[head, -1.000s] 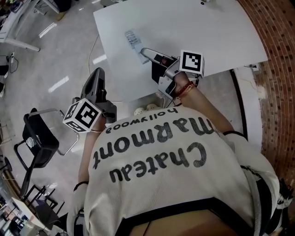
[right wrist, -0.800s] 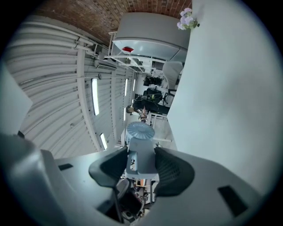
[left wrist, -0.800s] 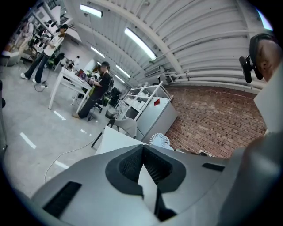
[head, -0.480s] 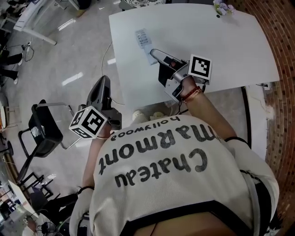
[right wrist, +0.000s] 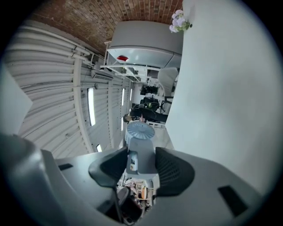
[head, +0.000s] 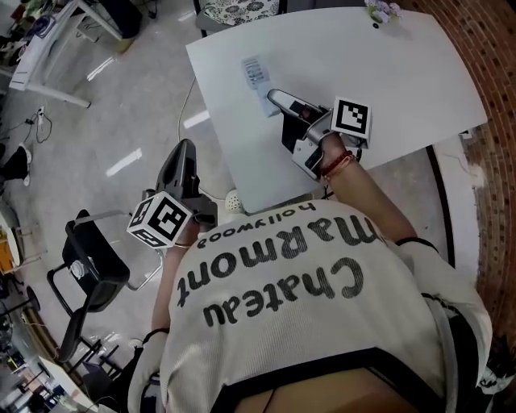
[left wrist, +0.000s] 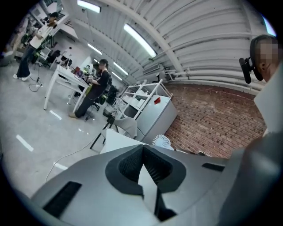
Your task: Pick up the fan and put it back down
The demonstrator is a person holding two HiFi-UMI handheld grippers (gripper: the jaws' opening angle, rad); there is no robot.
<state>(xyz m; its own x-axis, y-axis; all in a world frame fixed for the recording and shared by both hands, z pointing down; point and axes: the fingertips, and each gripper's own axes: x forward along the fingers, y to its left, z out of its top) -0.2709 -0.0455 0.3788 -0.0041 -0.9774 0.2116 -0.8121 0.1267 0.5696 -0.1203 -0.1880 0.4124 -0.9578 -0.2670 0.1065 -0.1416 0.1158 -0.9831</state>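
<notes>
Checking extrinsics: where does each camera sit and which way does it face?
Head view: on the person's head, looking steeply down at the white table; shows shirt, right wrist, left claw and right claw.
Left gripper view: on the left claw, looking along its shut jaws toward a brick wall; person's shoulder at right.
Right gripper view: on the right claw, looking along jaws clamped on the fan; no body clearly visible.
Shared: head and right gripper views show fan and white table.

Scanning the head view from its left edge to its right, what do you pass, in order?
black chair → left tongs → fan → flowers → brick wall
</notes>
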